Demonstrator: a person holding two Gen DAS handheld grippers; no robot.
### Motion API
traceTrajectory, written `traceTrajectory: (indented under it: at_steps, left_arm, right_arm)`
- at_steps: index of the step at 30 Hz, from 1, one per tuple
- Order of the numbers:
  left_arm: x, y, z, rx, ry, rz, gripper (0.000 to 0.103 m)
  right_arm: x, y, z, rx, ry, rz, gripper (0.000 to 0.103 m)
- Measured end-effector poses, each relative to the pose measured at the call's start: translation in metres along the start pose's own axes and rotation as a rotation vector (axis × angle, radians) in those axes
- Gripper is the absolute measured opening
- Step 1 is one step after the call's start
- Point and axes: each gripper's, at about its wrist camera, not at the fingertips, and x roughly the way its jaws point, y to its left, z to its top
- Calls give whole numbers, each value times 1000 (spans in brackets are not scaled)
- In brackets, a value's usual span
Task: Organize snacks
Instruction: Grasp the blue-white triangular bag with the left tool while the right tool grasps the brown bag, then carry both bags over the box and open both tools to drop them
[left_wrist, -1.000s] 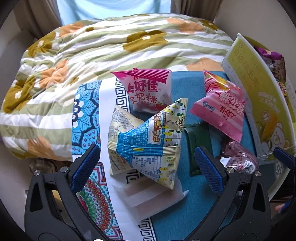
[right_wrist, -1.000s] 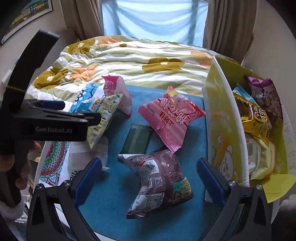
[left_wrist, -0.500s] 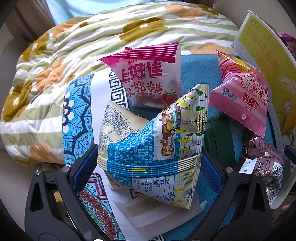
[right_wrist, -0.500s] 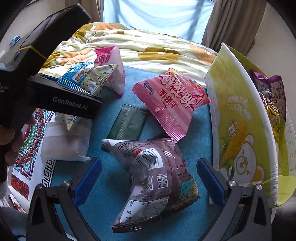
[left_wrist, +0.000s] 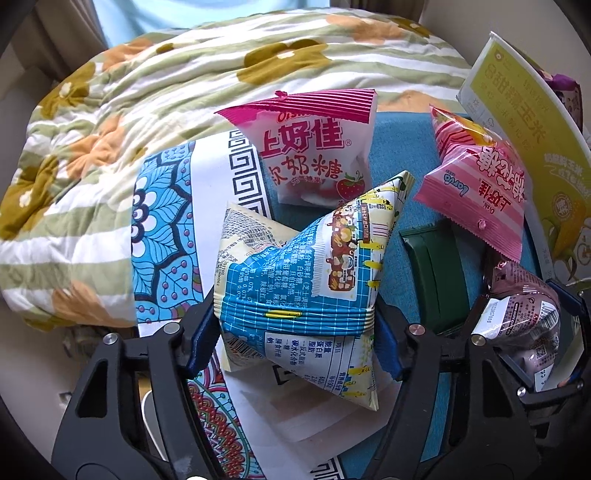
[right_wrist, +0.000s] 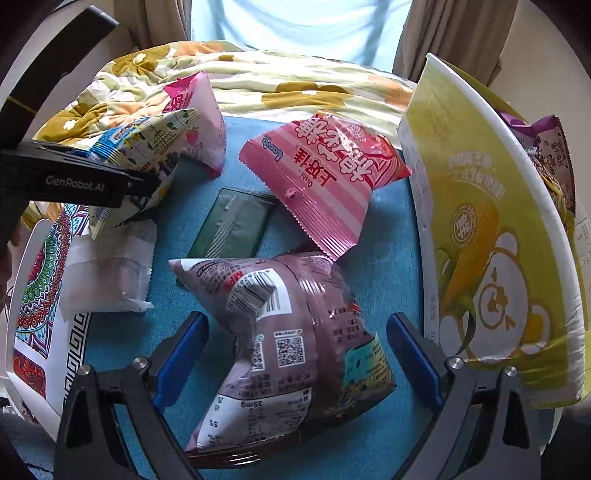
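Note:
My left gripper (left_wrist: 293, 332) is shut on a blue and cream snack bag (left_wrist: 306, 280), its pads pressing both sides of the bag's lower part; the bag also shows in the right wrist view (right_wrist: 140, 151). My right gripper (right_wrist: 297, 360) is open, its fingers on either side of a mauve snack bag (right_wrist: 295, 343) lying on the blue cloth (right_wrist: 388, 258). That mauve bag shows at the right in the left wrist view (left_wrist: 524, 314). A pink striped bag (right_wrist: 325, 173) and a white and pink candy bag (left_wrist: 314, 155) lie further back.
A yellow carton (right_wrist: 491, 229) with several snack bags inside stands at the right. A flat dark green packet (right_wrist: 236, 221) and a white packet (right_wrist: 110, 266) lie on the cloth. A floral quilt (left_wrist: 110, 129) lies behind.
My left gripper closed in on the blue and cream bag and shut on it. My right gripper moved forward so its open fingers flank the mauve bag.

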Motion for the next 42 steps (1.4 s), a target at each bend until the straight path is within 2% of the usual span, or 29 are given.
traceTrajectory:
  at_steps: [5,10,13,25,31,35,40,42]
  left_arm:
    - [-6,11,-9,-26,0,-9,65]
    - [-20,19,-15,-60,-25,-20,65]
    - [-31,20,-18,-73,-41,-28,65]
    - [-85,5,-19,-77,-119,-42,65]
    - [-122,-18,-7,-80,-199,-43,65]
    - [-148,-43,7,-61,-260,-41,65]
    - [-178,-87,26,-46,-333,-69,65]
    - [-187,-108,34,-39,-353,-91,65]
  right_arm:
    - [4,-3,-3,23,12,15,89]
    - [4,-4,-3,19,18,26,73]
    - [-2,-2,-5,8,15,22,70]
    - [-46,1,-7,18,-32,95,69]
    - [-81,-11,-1,35,-87,137,69]
    - [-116,-26,7,46,-165,142,69]
    - [-158,-64,17,96,-264,139,69]
    - [-170,-85,19,115,-294,110,69]
